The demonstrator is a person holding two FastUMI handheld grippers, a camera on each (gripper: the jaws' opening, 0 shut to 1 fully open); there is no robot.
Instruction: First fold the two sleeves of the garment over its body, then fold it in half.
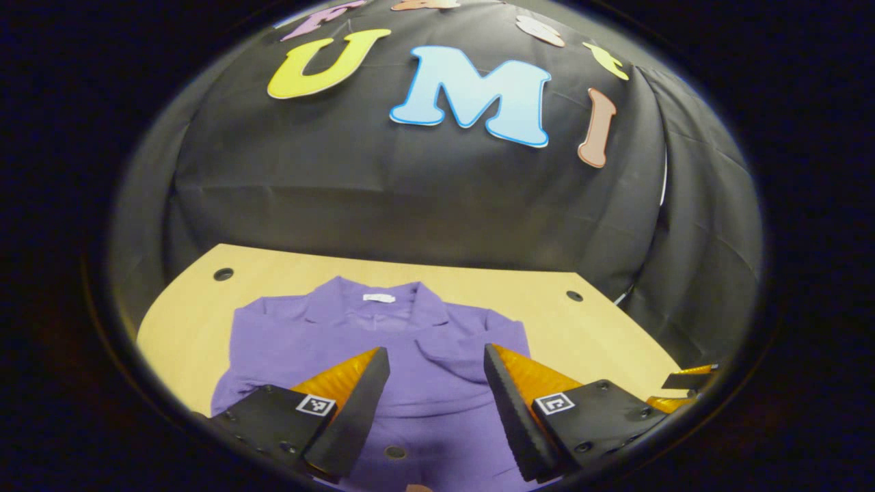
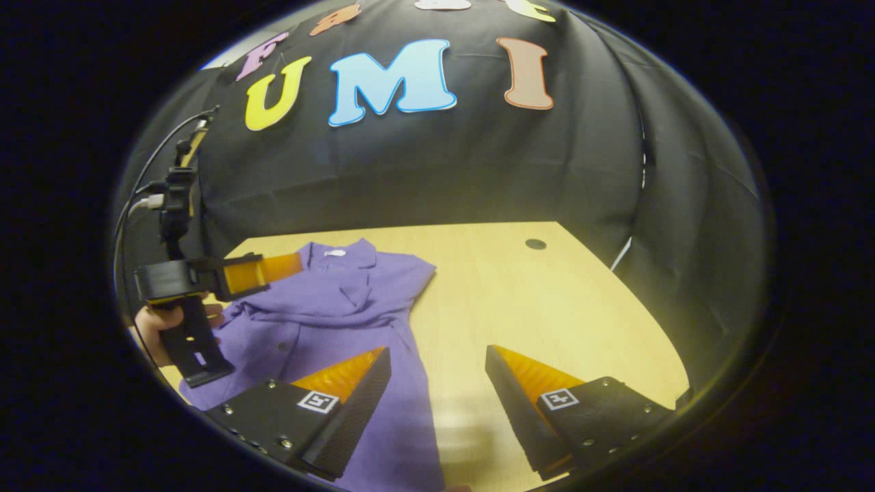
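Left gripper view: the purple garment (image 1: 410, 355) lies flat on the tabletop (image 1: 601, 335), collar toward the booth wall. The left gripper (image 1: 437, 383) hovers over the shirt's body, fingers spread wide with nothing between them. Both sleeves appear folded in over the chest; the one on the picture's right lies as a flap (image 1: 472, 342) across the body, the other is less clear under a finger. At the right edge a bit of the other gripper shows.

Right gripper view: the right gripper (image 2: 437, 386) hangs above the garment's (image 2: 342, 301) near edge, one finger over cloth and one over bare tabletop (image 2: 547, 301). Fingers apart, holding nothing. Farther off, the left gripper (image 2: 273, 270) is over the shirt near the collar, held by a hand (image 2: 160, 328); its fingers are seen side-on, so their gap cannot be read here.

Judgement: sleeve folds look done, shirt is narrow with straight side edges. The fold in half is left; the hem is out of frame, below the fingers.

Surroundings: two round holes in the tabletop (image 1: 223, 274) and (image 1: 574, 296), both away from the cloth. A cable (image 2: 147, 181) trails from the left gripper. Nothing seems to obstruct the fold.
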